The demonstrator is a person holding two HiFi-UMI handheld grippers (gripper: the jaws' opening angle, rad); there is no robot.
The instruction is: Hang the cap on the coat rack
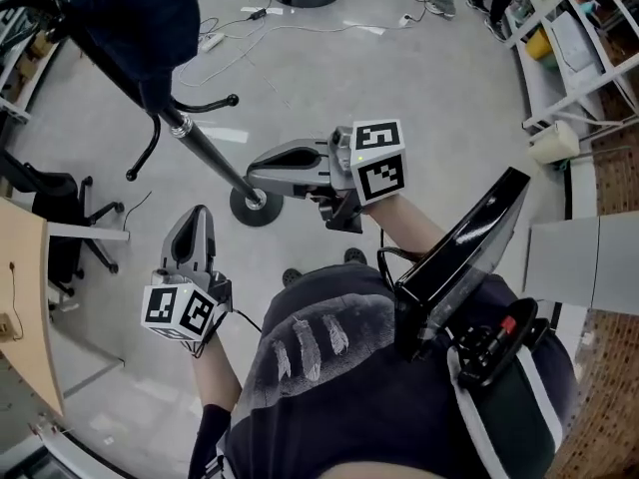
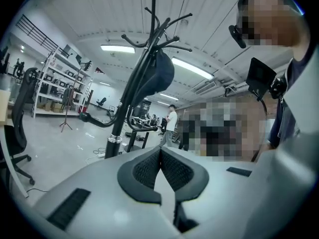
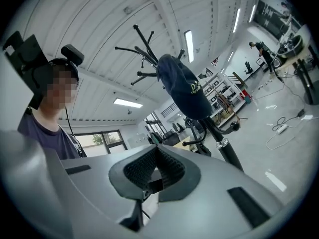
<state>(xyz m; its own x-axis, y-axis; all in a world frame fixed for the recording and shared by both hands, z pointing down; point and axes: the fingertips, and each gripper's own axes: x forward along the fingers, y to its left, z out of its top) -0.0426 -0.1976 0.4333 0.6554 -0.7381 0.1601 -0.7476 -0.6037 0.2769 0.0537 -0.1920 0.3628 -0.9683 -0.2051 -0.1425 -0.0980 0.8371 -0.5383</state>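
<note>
The dark navy cap hangs on the upper hooks of the black coat rack, whose round base stands on the grey floor. The cap shows on the rack in the left gripper view, and the cap shows again in the right gripper view. My right gripper is shut and holds nothing, its tips close to the lower pole, well below the cap. My left gripper is also shut and holds nothing, lower left of the base. Neither touches the cap.
A black office chair and a wooden desk stand at the left. Cables and a power strip lie on the floor beyond the rack. White shelving is at the right. A person stands far off.
</note>
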